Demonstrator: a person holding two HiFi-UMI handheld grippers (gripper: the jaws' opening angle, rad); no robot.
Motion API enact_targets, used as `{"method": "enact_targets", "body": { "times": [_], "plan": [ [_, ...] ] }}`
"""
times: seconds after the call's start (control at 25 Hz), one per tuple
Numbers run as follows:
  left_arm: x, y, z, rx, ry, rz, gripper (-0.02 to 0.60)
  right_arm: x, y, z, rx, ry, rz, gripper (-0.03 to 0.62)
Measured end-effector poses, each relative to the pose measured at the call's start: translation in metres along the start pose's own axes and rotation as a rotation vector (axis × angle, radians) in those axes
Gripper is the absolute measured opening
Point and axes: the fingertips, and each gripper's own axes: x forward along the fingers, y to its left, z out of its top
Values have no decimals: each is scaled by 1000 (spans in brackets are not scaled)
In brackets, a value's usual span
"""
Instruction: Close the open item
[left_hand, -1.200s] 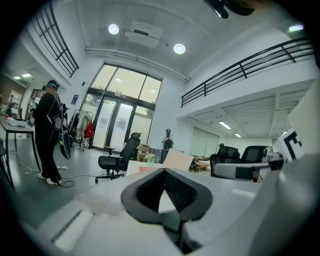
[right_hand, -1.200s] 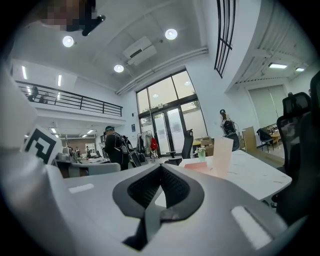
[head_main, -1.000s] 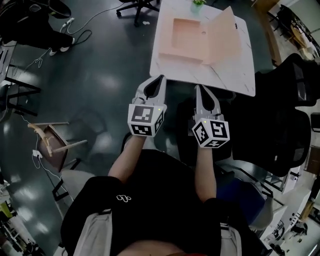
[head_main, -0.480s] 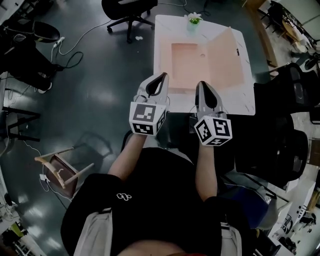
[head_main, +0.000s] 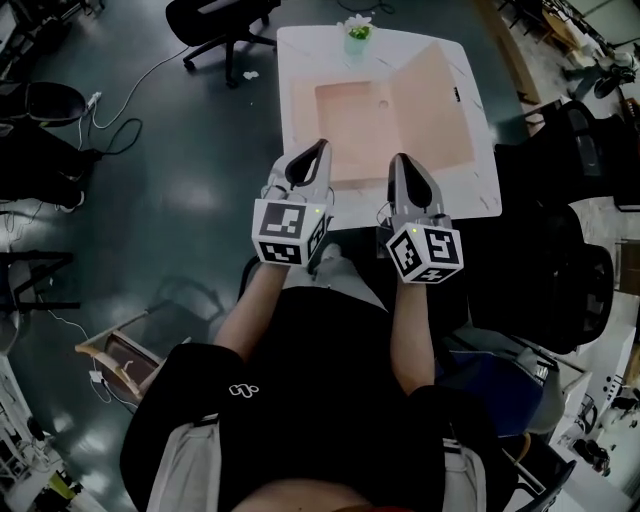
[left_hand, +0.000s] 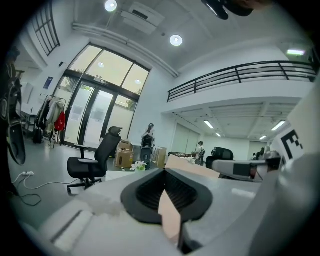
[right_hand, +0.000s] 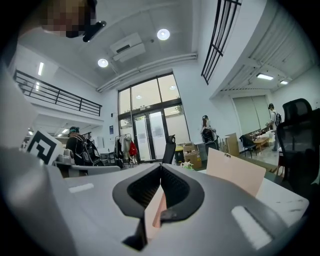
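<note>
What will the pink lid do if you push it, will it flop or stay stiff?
The lid stands up flat on its own, so it is probably stiff card. It looks thin, so likely light. It joins the box along one edge, so a push should probably swing it shut like a door.
</note>
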Motion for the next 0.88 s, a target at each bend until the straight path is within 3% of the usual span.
{"method": "enact_targets", "body": {
  "times": [0.24,0.88],
  "plan": [
    [32,-23,-3,-10,21,-58,0,-1,-30,7,-21,8,-27,36],
    [84,-73,-38,6,123,-138,0,-34,-157,-17,74,57,-271,133]
  ]
}}
